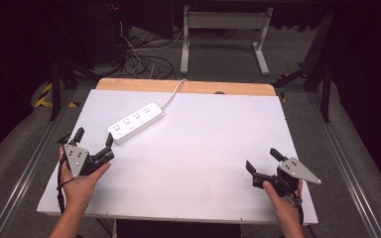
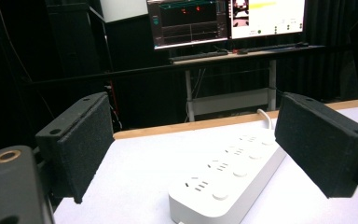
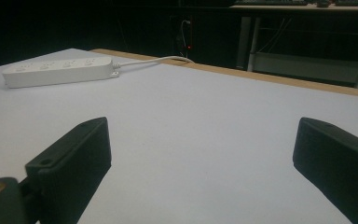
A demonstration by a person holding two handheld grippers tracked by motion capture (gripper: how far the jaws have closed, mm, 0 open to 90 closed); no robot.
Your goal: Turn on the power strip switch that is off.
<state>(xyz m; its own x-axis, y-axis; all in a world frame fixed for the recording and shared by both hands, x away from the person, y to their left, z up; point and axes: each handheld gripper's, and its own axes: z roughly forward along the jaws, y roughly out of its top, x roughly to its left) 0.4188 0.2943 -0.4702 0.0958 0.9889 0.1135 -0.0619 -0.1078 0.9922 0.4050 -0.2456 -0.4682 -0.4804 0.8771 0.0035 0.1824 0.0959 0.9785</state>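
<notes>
Glossy white plastic power strip (image 1: pixel 136 122) lies on a matt white, wood-edged table (image 1: pixel 193 163).

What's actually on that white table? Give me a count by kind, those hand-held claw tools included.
Power strip: 1
Grippers: 2, the left gripper and the right gripper, both open
Total: 3

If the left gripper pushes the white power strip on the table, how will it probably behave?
The power strip looks like a rigid, flat plastic bar, so it would probably slide rather than roll or tip. Its smooth casing on the white table may slip easily. Its cord runs off the far edge and could make it pivot or resist. The left gripper is open near its end.
</notes>
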